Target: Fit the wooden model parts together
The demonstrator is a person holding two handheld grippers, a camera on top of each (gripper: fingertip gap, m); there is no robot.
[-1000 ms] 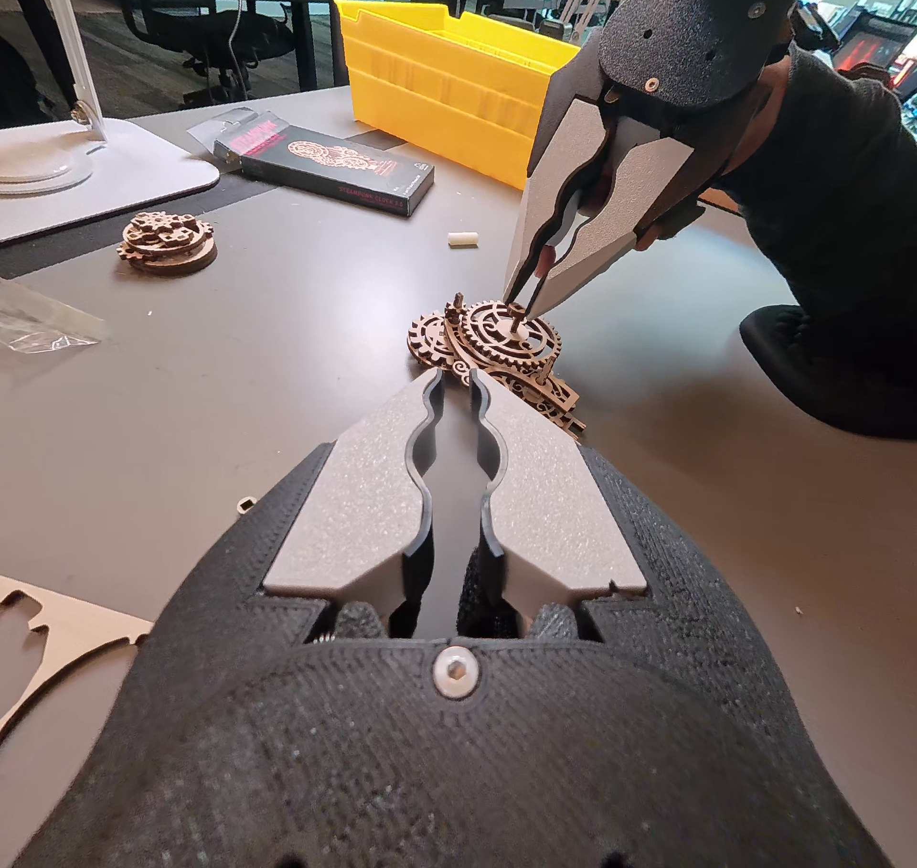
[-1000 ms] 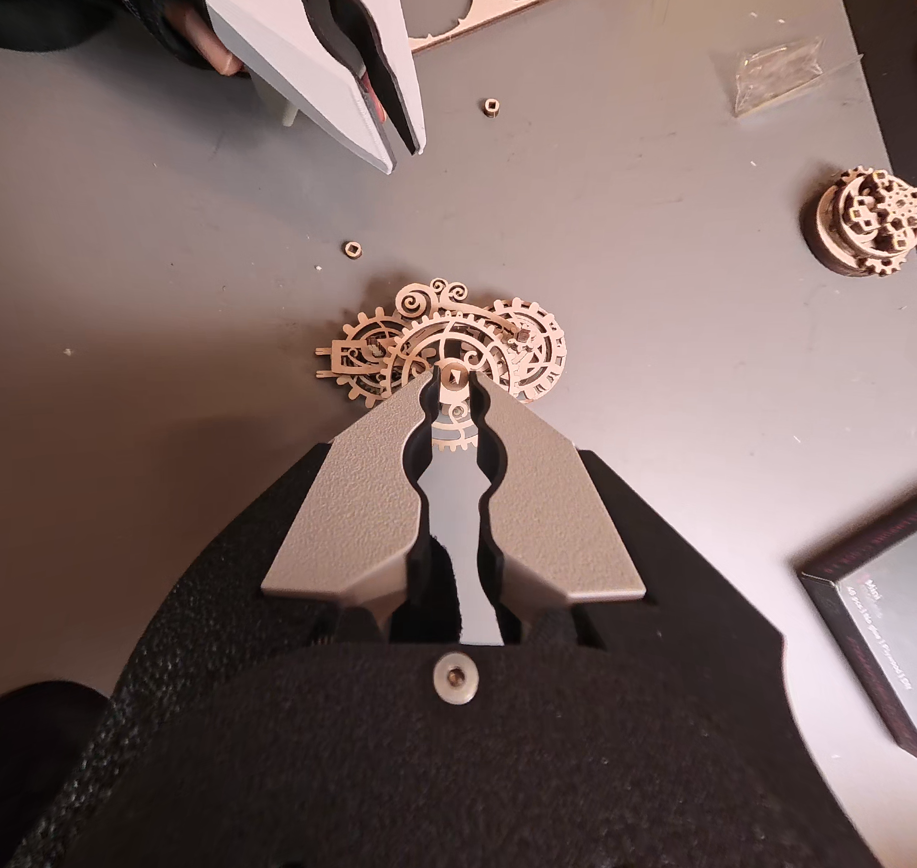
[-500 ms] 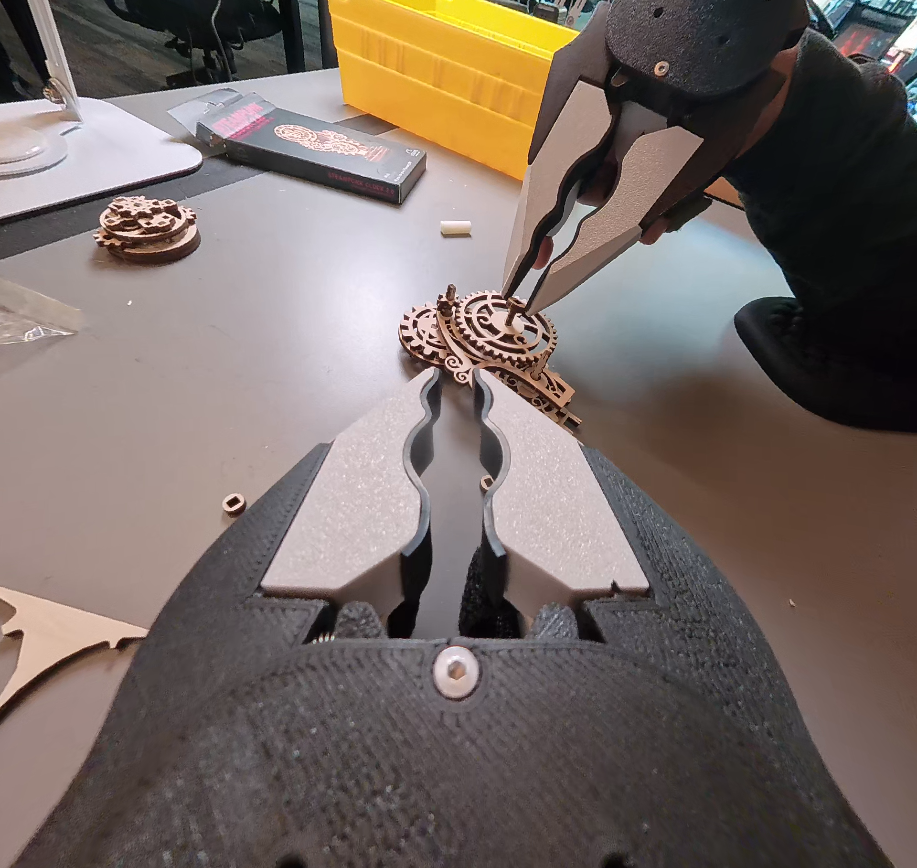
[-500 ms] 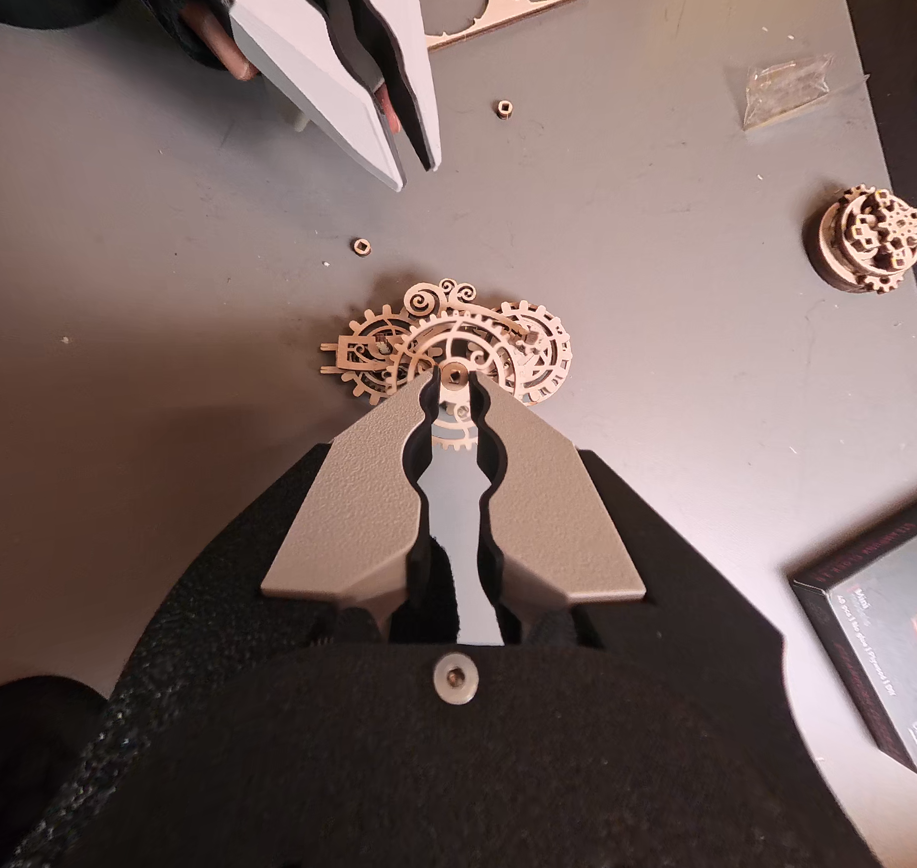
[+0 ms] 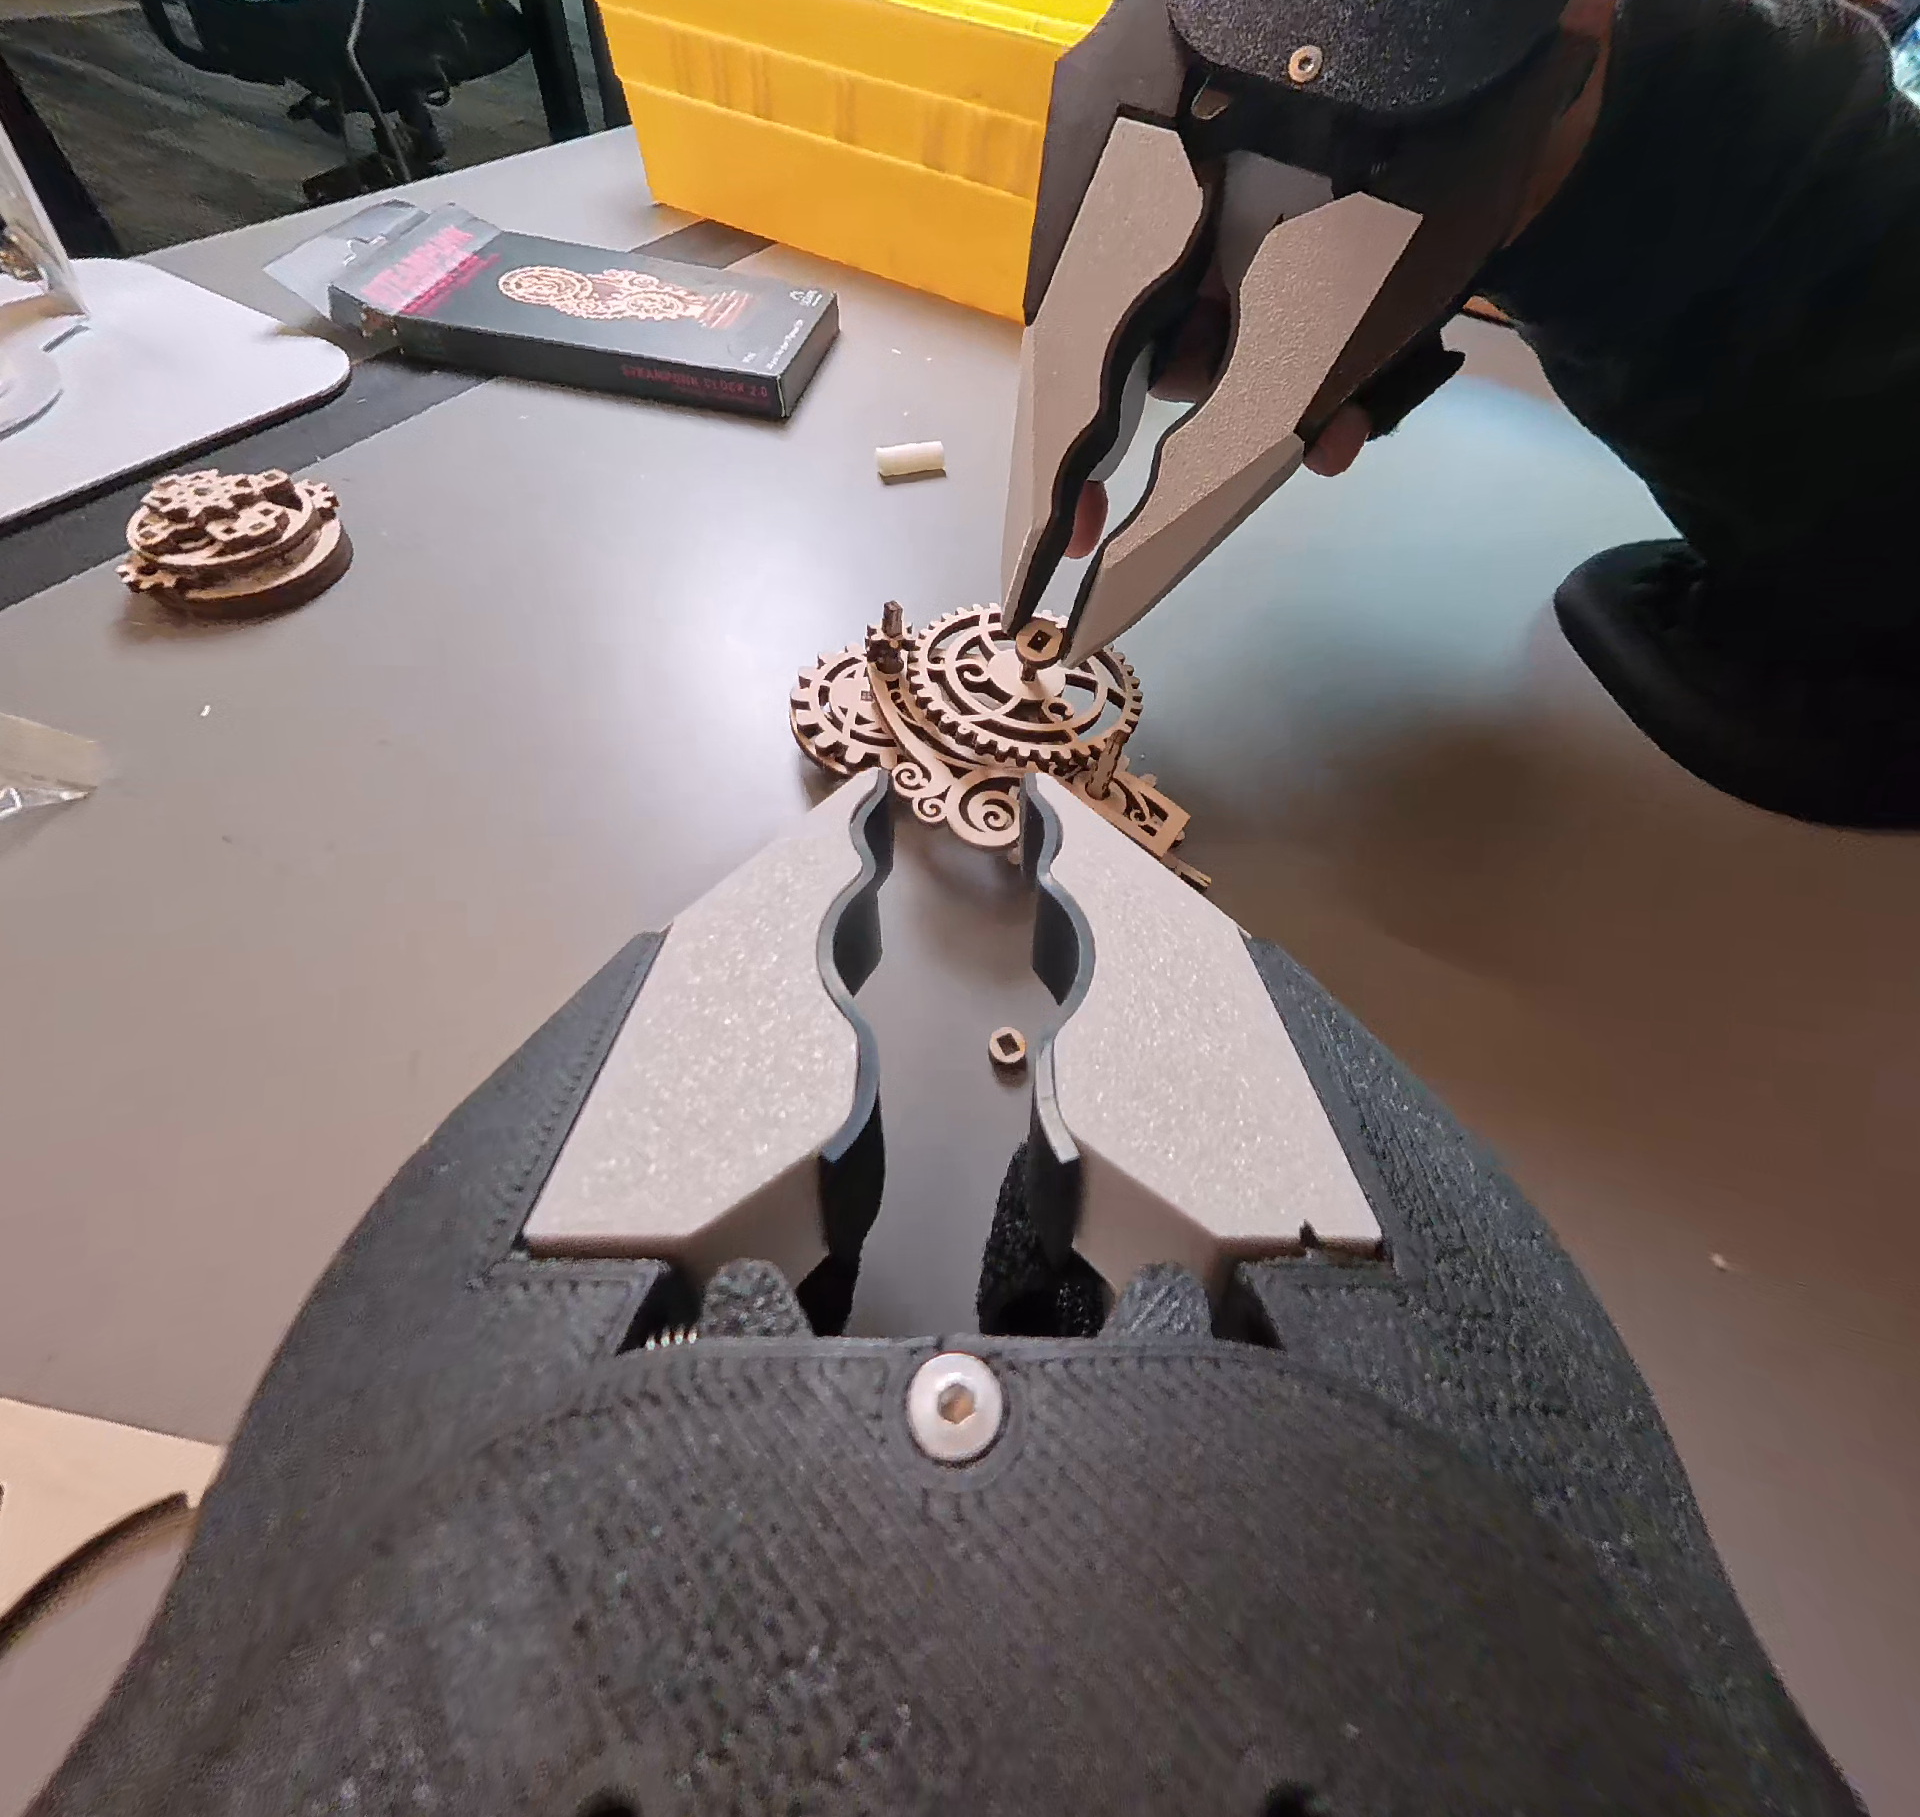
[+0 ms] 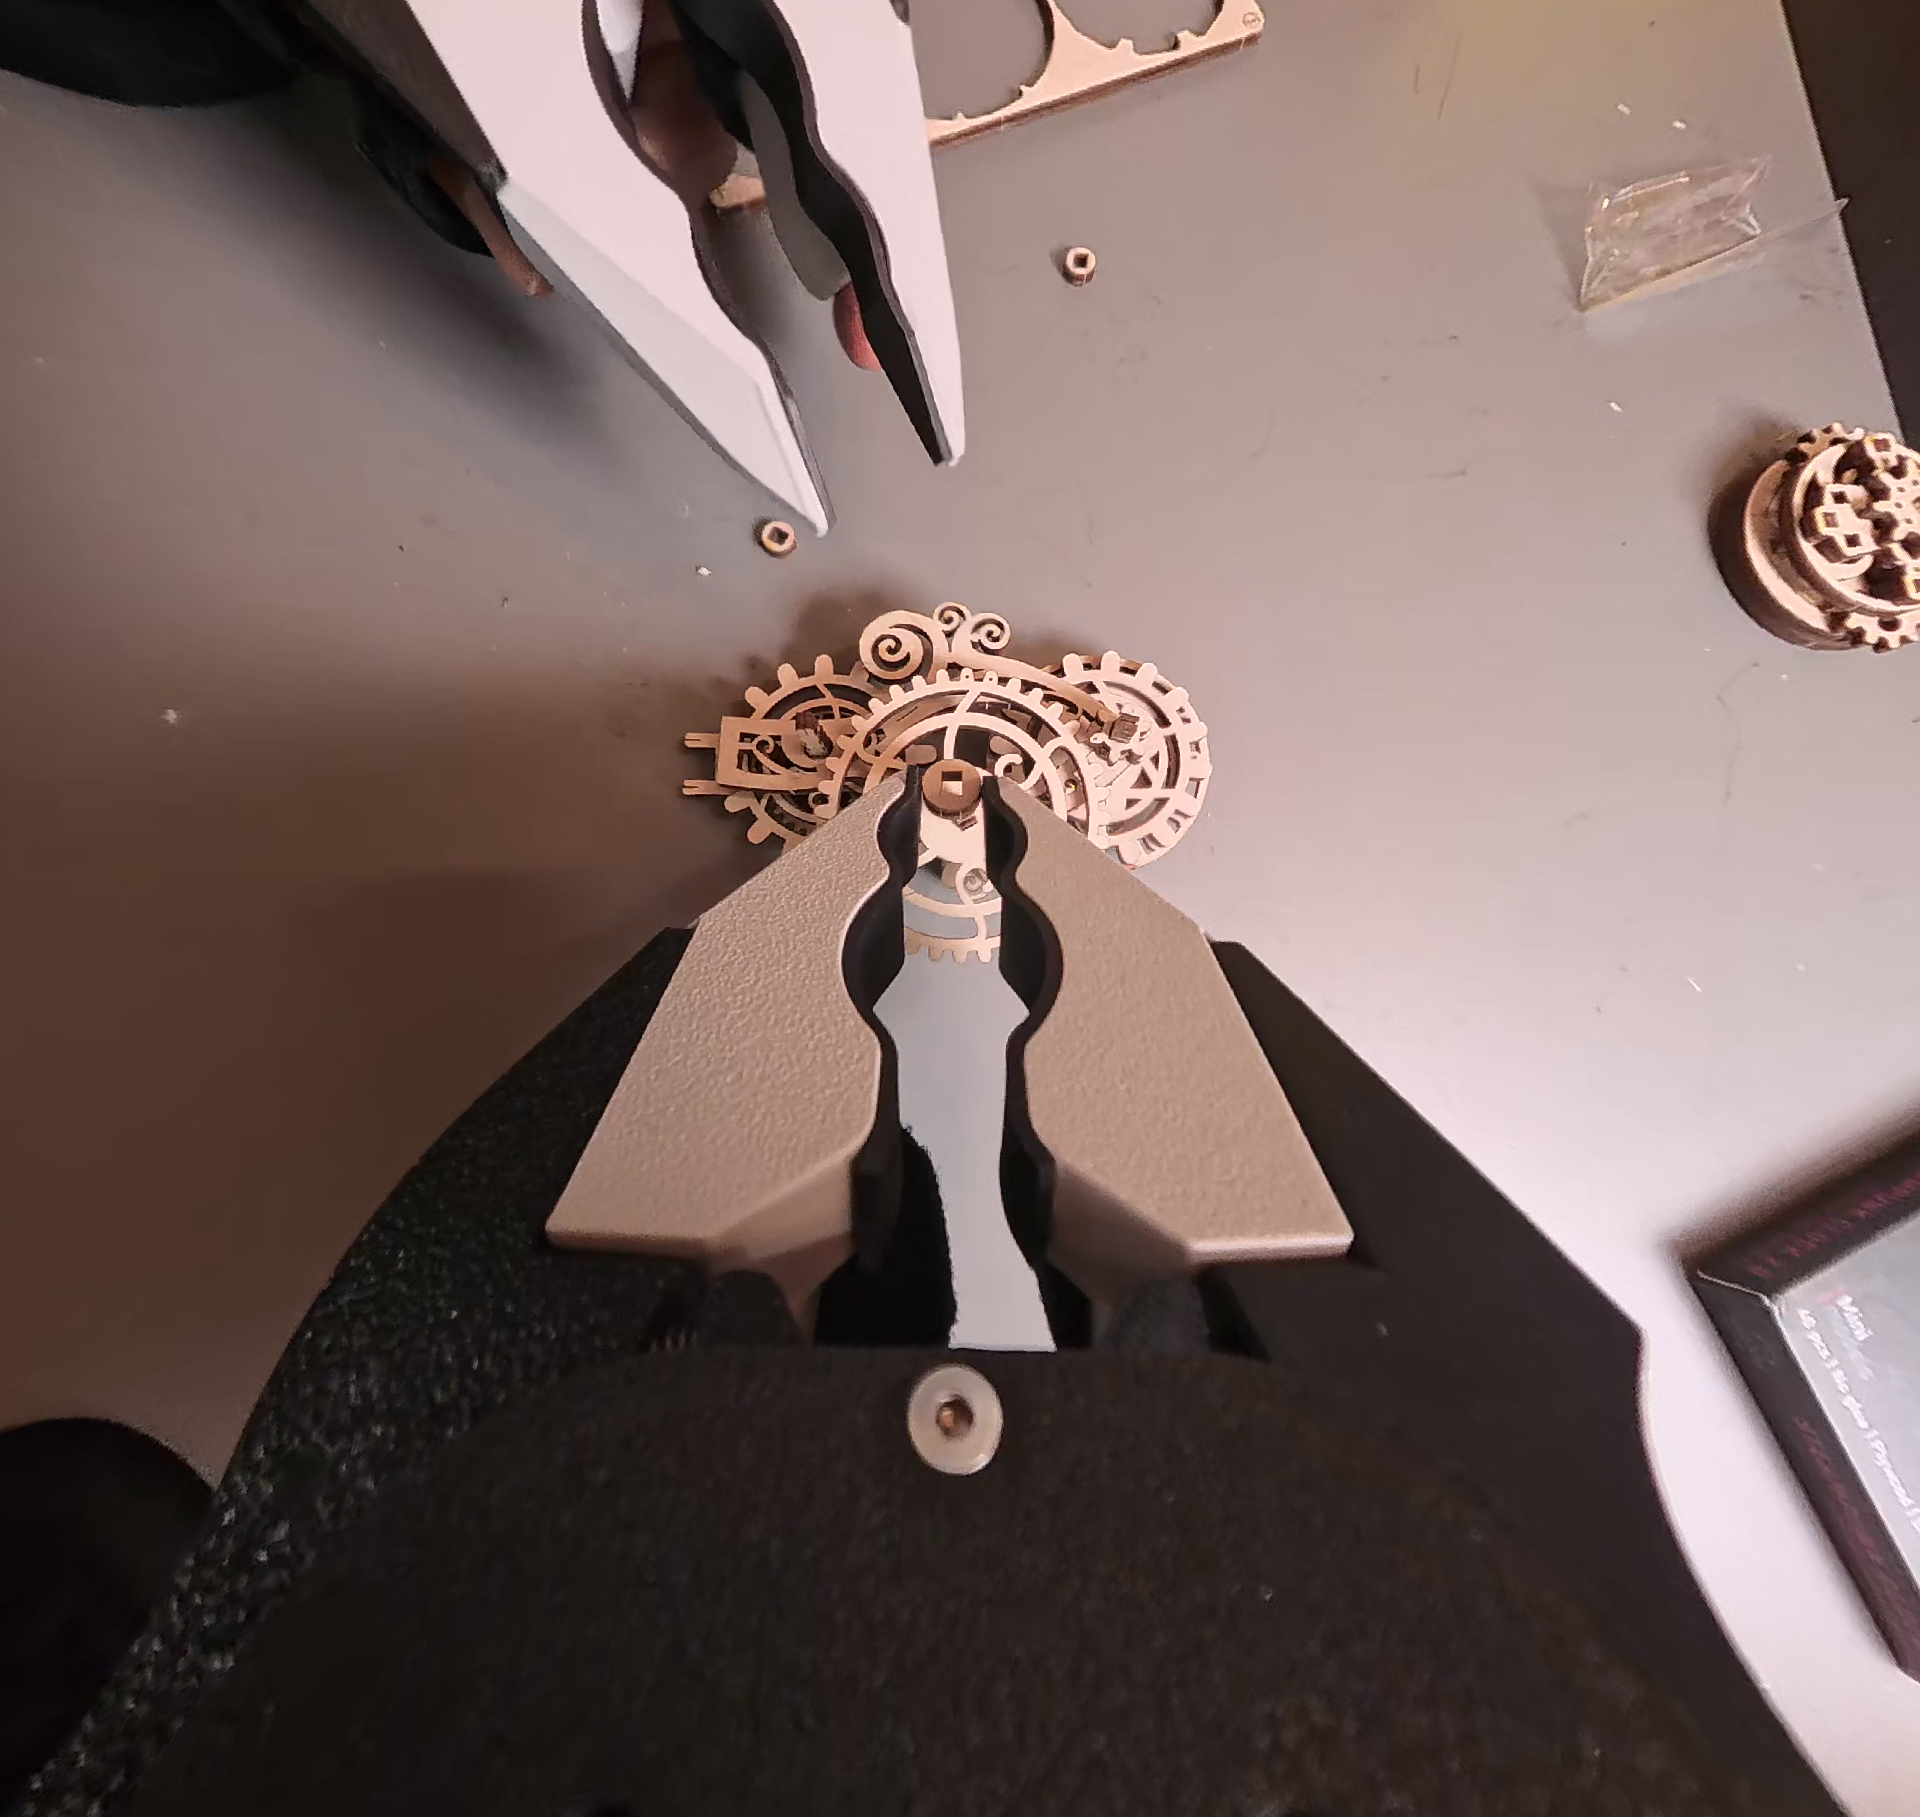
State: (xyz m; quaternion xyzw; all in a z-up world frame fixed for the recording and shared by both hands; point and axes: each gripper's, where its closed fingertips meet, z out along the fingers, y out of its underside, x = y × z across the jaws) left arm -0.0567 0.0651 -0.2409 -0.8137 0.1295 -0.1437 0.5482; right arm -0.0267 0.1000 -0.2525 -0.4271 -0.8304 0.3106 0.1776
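The wooden gear assembly lies flat on the grey counter, a stack of toothed wheels with scroll-cut ornament at one edge and short pegs standing up from it. The right gripper comes down onto the hub of the largest gear, its two dark pads clamped on either side of a small round wooden collar with a square hole, held over the centre peg; the left wrist view shows the same collar pinched between those fingertips just above the gear. The left gripper is released, its fingers spread apart with nothing between them, hovering just beside the scroll end of the assembly without touching it. A loose square-holed collar rests on the counter below its fingers, and another lies farther off. Around the work sit a second gear sub-assembly, a dark kit box, a yellow bin, a punched-out plywood sheet and a clear plastic bag.
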